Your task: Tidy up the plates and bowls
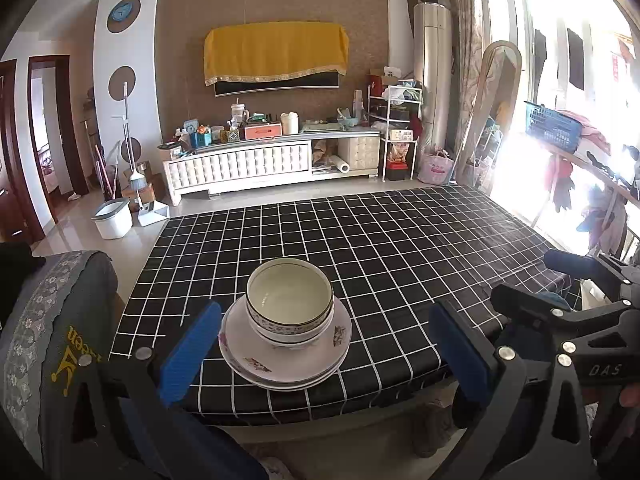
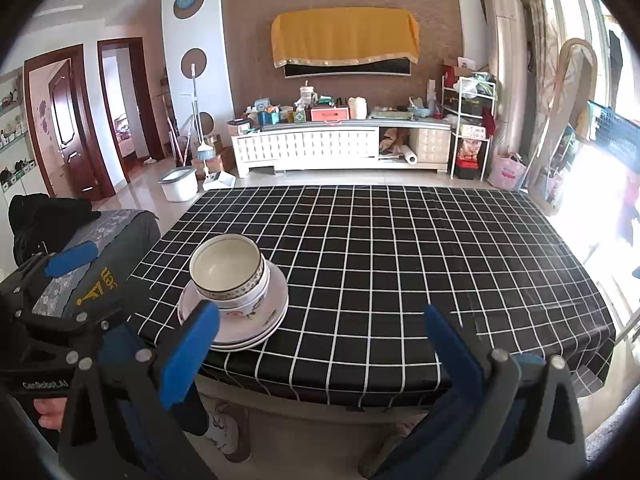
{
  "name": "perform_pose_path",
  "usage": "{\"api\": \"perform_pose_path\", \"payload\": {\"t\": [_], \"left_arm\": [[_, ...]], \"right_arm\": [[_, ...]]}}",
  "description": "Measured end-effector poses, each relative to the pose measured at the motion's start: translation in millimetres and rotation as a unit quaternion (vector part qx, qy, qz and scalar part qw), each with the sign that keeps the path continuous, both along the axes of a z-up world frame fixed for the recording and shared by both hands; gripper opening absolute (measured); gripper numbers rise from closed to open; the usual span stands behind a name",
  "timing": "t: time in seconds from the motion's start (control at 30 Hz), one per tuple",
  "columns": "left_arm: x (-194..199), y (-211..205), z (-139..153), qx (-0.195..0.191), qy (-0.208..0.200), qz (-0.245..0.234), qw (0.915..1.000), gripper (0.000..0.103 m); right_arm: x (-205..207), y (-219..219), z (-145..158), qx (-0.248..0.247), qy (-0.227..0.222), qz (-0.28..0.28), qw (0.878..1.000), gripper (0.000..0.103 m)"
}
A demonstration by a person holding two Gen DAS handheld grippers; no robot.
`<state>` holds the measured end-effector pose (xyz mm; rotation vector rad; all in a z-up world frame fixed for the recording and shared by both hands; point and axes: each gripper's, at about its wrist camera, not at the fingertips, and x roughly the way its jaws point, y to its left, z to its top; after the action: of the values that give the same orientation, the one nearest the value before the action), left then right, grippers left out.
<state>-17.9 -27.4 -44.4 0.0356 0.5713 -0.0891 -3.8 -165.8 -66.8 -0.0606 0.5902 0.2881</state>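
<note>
A table (image 1: 400,240) draped in a black cloth with a white grid fills the middle of both of my wrist views, set in a living room with a long white cabinet (image 1: 256,164) against the far wall. At my left, a chair back (image 1: 52,320) with a grey patterned cover stands just beside the table's corner.

Near the table's front edge, toward its left side, sits the stack of plates (image 1: 286,364), white with small flower prints. Nested bowls (image 1: 290,304) stand upright on top of the plates, the uppermost one showing an empty cream inside and a dark patterned band at its rim.

My left claw (image 1: 320,352) hangs in front of the stack with its blue pads spread wide on either side of it, touching nothing and gripping nothing. My right claw (image 2: 320,348) hangs over the table's front edge, to the right of the stack, jaws equally wide apart and empty; its left pad (image 2: 188,352) overlaps the plates only in the line of sight.
</note>
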Motion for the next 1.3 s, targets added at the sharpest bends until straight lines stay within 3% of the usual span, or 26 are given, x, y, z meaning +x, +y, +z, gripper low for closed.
{"api": "perform_pose_path", "payload": {"t": [1.3], "left_arm": [[-2.4, -2.9, -2.2, -0.007, 0.002, -0.010, 0.9999, 0.103]], "right_arm": [[0.8, -2.7, -1.1, -0.003, 0.006, 0.001, 1.000, 0.103]]}}
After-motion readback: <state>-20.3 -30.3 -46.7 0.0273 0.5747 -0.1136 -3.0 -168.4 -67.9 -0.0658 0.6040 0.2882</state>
